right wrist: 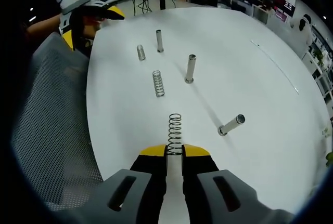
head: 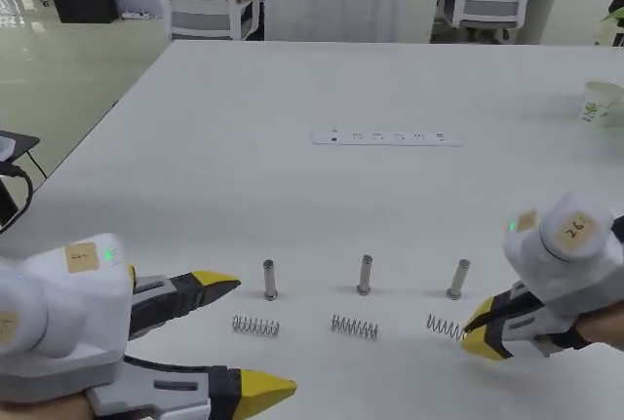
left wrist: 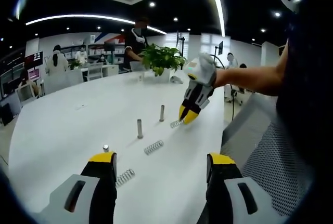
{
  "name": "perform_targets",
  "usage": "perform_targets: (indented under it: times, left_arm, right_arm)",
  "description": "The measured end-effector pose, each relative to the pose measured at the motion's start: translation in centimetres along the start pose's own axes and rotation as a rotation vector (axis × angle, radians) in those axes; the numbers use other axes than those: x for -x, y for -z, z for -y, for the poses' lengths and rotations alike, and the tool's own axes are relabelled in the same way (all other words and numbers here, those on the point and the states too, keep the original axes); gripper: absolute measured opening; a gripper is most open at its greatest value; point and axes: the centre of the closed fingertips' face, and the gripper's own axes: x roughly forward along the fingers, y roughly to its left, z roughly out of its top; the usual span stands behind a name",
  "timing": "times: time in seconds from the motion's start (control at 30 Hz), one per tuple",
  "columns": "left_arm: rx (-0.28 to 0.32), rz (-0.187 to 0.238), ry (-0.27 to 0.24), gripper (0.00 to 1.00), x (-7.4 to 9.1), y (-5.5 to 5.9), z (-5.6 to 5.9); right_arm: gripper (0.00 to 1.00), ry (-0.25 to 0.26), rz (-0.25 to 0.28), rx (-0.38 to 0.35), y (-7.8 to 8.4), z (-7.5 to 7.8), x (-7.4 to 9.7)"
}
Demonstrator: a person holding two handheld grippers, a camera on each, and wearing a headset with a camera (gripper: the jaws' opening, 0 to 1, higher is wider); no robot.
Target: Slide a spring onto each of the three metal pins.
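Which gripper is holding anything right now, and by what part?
The right gripper pinches the right spring by its near end. The left gripper is open and holds nothing.

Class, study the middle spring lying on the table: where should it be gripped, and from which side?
Probably best: pinch the middle spring near one end, across its coils, coming down from above. It lies flat, sideways before the upright middle pin; an end grip leaves the other opening free for that pin.
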Motion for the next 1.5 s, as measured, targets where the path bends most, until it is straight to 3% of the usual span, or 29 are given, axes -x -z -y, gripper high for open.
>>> perform_targets:
  times: [0.53,1.03,1.5]
  left_arm:
    - [-0.032,-0.014,0.097,0.61,-2.6,-0.3,0.2]
    - [-0.044,-0.005,0.18,0.52,-4.8,-0.9,1.3]
    - [-0.11,0.001,0.212,0.39,-5.1,-1.0,2.1]
  right_arm:
    - [0.08,-0.057,0.027,0.113,-4.7,-2.7,0.7]
    - [0.08,-0.114,0.033,0.207,-7.4,-5.5,0.5]
    - [0.08,-0.157,0.05,0.293,-9.1,-7.0,0.5]
